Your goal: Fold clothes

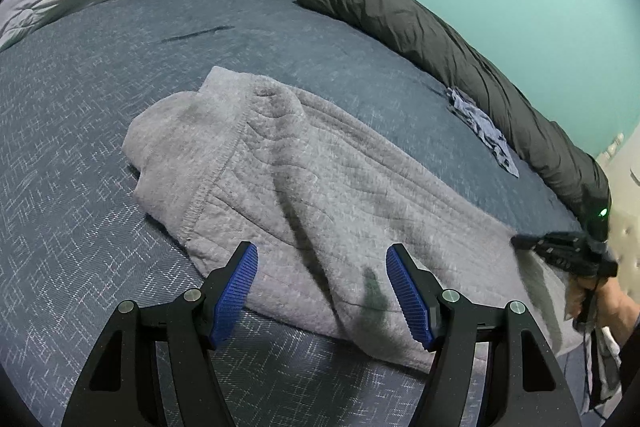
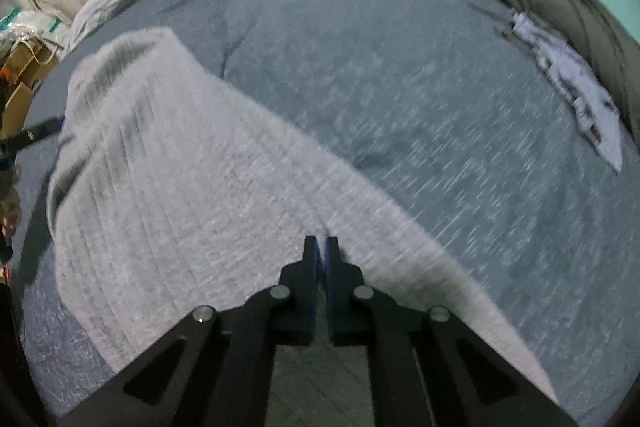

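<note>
Where the grey fleece garment (image 1: 304,183) lies spread on the bed (image 1: 100,115), it is judged soft, limp and light, likely to sag unless gripped at hems. The left gripper (image 1: 322,293) is held with fingers apart above the near edge, nothing touched. The right gripper (image 2: 320,255) has its fingers together at the far hem; whether cloth is pinched cannot be told.
</note>
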Tool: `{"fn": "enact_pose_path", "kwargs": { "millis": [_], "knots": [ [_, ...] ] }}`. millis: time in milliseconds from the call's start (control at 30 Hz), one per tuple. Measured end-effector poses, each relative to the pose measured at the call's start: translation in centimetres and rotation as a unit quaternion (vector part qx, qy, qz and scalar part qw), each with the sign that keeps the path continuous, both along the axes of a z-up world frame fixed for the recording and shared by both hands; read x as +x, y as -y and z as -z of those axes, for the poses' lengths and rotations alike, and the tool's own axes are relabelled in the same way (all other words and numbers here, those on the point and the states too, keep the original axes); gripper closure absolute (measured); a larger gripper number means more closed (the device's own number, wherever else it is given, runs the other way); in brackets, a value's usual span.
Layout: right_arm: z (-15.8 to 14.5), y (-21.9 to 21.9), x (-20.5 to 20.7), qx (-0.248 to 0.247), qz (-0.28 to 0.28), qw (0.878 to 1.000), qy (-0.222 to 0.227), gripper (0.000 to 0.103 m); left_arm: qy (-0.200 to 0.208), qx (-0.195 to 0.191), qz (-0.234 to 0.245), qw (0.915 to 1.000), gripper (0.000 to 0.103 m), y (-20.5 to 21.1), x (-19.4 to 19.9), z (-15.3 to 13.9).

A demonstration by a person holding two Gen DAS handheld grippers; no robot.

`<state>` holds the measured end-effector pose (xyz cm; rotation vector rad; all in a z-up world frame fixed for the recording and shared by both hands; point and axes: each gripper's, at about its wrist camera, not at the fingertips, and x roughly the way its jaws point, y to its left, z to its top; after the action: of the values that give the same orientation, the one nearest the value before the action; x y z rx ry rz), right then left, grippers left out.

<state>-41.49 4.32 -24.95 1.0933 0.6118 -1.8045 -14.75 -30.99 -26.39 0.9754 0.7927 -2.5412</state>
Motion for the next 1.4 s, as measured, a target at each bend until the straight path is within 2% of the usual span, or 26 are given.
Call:
{"fn": "enact_pose_path", "kwargs": {
  "millis": [100,200,500,667,800,867,967,1067,1133,1167,1300,1400],
  "knots": [
    [-1.8,-0.2,-0.9,-0.005,0.008,1.000,-0.020,0.100,-0.002,0.002,-0.003,1.0000,0.032,0.2,0.0,-0.1],
    [-2.0,0.4,-1.6,0.020,0.011,0.999,-0.039,0.101,-0.003,0.003,-0.005,1.0000,0.032,0.4,0.1,0.0],
    [2.5,2.1,-2.8,0.069,0.041,0.996,-0.048,0.100,-0.006,0.023,-0.037,0.9990,0.032,2.6,1.3,0.5],
    [2.8,1.9,-2.6,0.059,0.056,0.995,-0.059,0.100,-0.007,0.022,-0.092,0.9955,0.029,4.2,3.0,0.5],
    [2.1,1.5,-1.9,0.045,0.079,0.993,-0.078,0.098,0.002,0.027,-0.109,0.9937,0.027,5.3,3.8,0.9],
    [1.3,0.8,-1.3,0.026,0.098,0.991,-0.088,0.094,0.003,0.059,-0.113,0.9918,0.027,6.1,4.1,1.8],
    [-0.1,-0.4,-0.1,-0.006,0.129,0.986,-0.101,0.094,0.000,0.094,-0.116,0.9888,0.027,7.0,4.4,3.1],
    [-1.2,-2.2,1.3,-0.054,0.161,0.982,-0.081,0.094,-0.017,0.122,-0.111,0.9862,0.028,7.8,4.3,3.7],
    [-1.4,-3.1,2.8,-0.077,0.170,0.981,-0.062,0.094,-0.024,0.125,-0.101,0.9867,0.041,8.1,3.9,3.8],
    [-1.4,-3.5,4.1,-0.081,0.170,0.980,-0.058,0.094,-0.024,0.123,-0.095,0.9876,0.062,8.1,3.6,3.7],
    [-0.1,-3.8,6.9,-0.089,0.165,0.982,-0.032,0.094,-0.041,0.119,-0.084,0.9885,0.079,8.7,3.3,2.9],
    [1.2,-3.8,8.4,-0.081,0.162,0.983,-0.020,0.094,-0.059,0.115,-0.079,0.9884,0.081,9.2,3.3,2.2]
  ]
}}
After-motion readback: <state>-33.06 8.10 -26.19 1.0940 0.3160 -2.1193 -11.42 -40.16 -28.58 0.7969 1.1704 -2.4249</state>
